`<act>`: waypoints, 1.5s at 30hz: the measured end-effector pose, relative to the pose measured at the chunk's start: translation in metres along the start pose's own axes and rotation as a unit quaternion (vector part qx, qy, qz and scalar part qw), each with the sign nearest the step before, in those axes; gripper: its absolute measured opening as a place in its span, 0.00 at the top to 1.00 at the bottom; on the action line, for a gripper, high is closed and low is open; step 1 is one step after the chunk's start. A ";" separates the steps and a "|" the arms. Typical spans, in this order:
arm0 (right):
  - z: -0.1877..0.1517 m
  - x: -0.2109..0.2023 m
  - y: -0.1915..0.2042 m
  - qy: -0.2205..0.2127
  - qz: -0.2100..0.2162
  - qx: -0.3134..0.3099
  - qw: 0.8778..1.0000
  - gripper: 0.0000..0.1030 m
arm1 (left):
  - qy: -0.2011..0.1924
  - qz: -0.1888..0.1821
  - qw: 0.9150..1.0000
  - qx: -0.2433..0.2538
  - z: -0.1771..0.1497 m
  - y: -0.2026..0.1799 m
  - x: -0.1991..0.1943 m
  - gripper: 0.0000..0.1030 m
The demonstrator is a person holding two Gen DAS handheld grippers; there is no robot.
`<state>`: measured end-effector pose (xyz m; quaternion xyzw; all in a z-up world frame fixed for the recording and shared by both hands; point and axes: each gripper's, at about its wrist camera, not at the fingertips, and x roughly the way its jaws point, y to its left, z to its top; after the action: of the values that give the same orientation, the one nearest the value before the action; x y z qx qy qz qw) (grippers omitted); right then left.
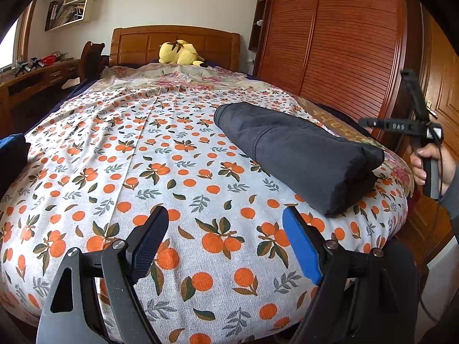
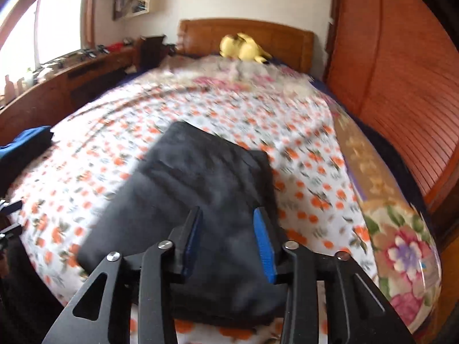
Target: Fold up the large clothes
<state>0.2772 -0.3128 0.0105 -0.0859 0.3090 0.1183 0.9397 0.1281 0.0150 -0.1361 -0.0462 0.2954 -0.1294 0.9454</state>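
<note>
Left tool (image 1: pixel 225 240) gaping wide over the bed (image 1: pixel 200 283), nothing between the fingers, just orange-print sheet underneath. Hovering near the foot of the bed, tilted down a bit.

Right tool (image 2: pixel 226 243) partly open, fingers apart and sitting right over the near end of the folded dark garment (image 2: pixel 198 189). Blue pads (image 2: pixel 265 246) clear of the cloth as far as can be made out, so not pinching anything; picture pretty smeared though, contact with the top of the fabric impossible to call.

Same garment (image 1: pixel 298 154) in the left view: neat long bundle lying on the sheet toward the right edge of the bed, angled diagonally, near end thick with stacked layers. Seen there too: right hand (image 1: pixel 427 166) wrapped round its tool's grip, off past the bed's right side, sleeve just showing.

Blue cloth (image 2: pixel 25 143) piled at the left edge of the bed, well apart from the dark bundle. Yellow plush (image 1: pixel 180 53) up by the headboard. No containers in play; shelf (image 1: pixel 68 11) on the far wall holding books or similar, too small to tell.
</note>
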 end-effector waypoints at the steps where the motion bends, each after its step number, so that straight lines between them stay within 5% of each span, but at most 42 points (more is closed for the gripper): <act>1: 0.001 -0.002 0.008 -0.005 0.013 -0.004 1.000 0.58 | 0.000 0.000 1.000 0.000 0.000 0.000 0.000 0.20; 9: -0.015 0.028 0.059 0.032 0.100 -0.039 0.994 0.57 | 0.004 0.002 1.000 0.001 -0.001 0.000 0.000 0.20; 14: -0.038 0.061 0.079 0.076 0.085 -0.084 0.990 0.58 | 0.004 0.001 1.000 -0.002 -0.003 0.001 0.001 0.20; 21: -0.039 0.075 0.072 0.073 0.098 -0.056 0.991 0.57 | 0.005 -0.001 1.000 -0.001 -0.003 0.001 0.001 0.20; 25: -0.030 0.040 0.076 0.068 0.092 -0.089 0.989 0.57 | -0.001 -0.001 1.000 0.000 -0.001 0.001 -0.004 0.20; 31: -0.035 0.015 0.041 0.058 0.047 -0.071 0.995 0.57 | -0.002 -0.008 1.000 0.004 0.000 -0.001 -0.001 0.20; 34: -0.051 0.029 0.018 0.086 0.024 -0.042 0.995 0.57 | -0.001 -0.010 1.000 0.002 0.001 0.000 0.004 0.20; 37: -0.073 0.051 0.003 0.130 0.045 -0.010 0.990 0.57 | -0.004 -0.002 1.000 0.012 0.005 -0.001 0.010 0.20; 45: -0.087 0.038 0.001 0.091 0.037 0.020 0.995 0.57 | -0.015 -0.021 0.999 0.047 0.037 -0.010 0.036 0.20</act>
<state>0.2580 -0.3255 -0.0821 -0.0654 0.3985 0.1387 0.9043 0.1752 -0.0040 -0.1239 -0.0097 0.2741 -0.1627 0.9478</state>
